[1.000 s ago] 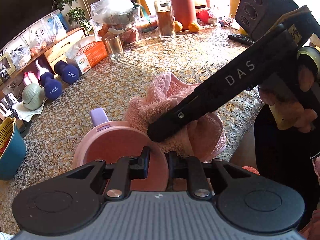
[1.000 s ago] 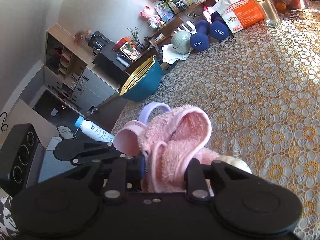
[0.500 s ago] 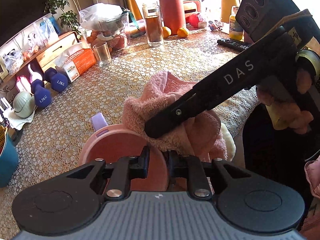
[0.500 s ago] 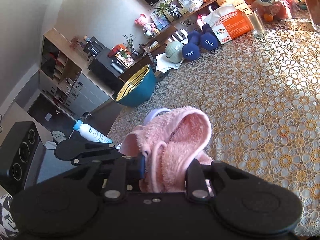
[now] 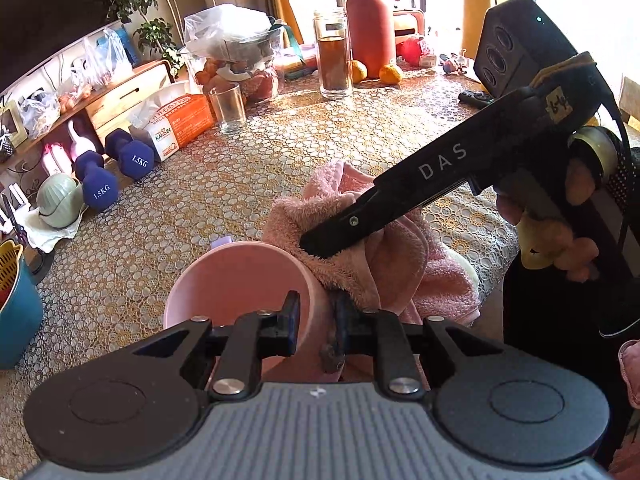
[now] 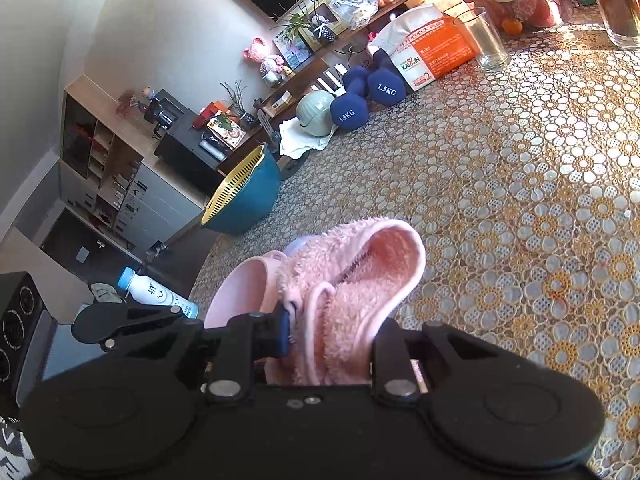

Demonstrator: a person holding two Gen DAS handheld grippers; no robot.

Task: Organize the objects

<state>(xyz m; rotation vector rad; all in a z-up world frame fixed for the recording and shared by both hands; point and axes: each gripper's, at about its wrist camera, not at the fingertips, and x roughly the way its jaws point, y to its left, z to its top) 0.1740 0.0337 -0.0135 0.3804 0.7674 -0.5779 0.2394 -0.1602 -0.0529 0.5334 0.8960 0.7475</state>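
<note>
A pink cup (image 5: 236, 280) with a lavender handle (image 5: 221, 241) is held over the lace-covered table (image 5: 240, 184). My left gripper (image 5: 316, 312) is shut on its near rim wall. My right gripper (image 6: 332, 328) is shut on a fluffy pink towel (image 6: 360, 276). It reaches in from the right in the left wrist view, where its fingertips (image 5: 320, 245) press the towel (image 5: 384, 268) against the cup's right rim. The right wrist view shows the cup (image 6: 240, 292) just left of the towel, with the left gripper (image 6: 132, 318) behind it. A person's hand (image 5: 560, 236) holds the right gripper.
Two blue dumbbells (image 5: 116, 172), a green shell-shaped object (image 5: 60, 200) and an orange tissue box (image 5: 176, 126) lie at the left. An empty glass (image 5: 229, 108), a tea jar (image 5: 333, 56), a red bottle (image 5: 370, 20) and oranges (image 5: 390, 74) stand at the back. A blue bowl (image 6: 248, 196) sits at the table's left edge.
The cup has tipped so its opening now faces the left camera, and its handle is nearly hidden. The right gripper with the towel has slid lower onto the cup's right rim.
</note>
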